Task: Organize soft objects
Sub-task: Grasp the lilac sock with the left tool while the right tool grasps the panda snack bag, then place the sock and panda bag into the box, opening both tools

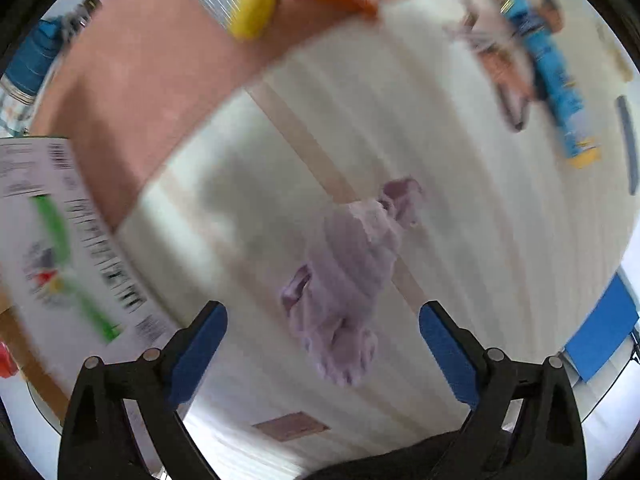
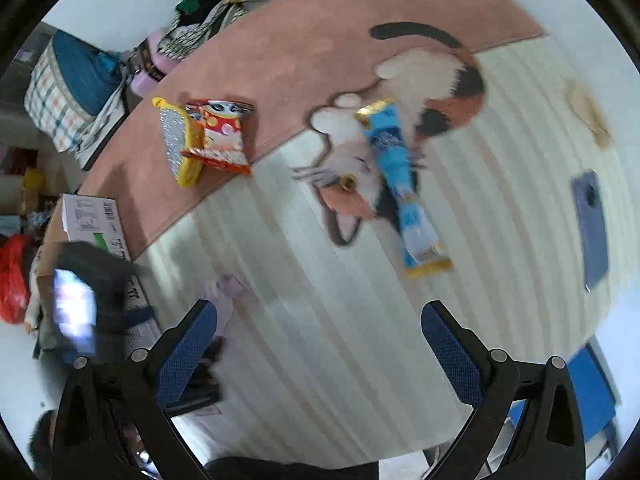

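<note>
A crumpled lilac cloth [image 1: 348,276], blurred and bunched into soft folds, is lying on the striped cream mat [image 1: 480,208], just ahead of the left gripper [image 1: 323,316], whose jaws are spreading wide. The right gripper [image 2: 319,316] is hovering above the mat with jaws likewise spread, holding nothing.

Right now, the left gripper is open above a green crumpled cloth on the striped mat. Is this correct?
Not quite. The left wrist view shows the crumpled cloth is pale purple, not green. The left gripper is open above it, on the striped mat.
</note>
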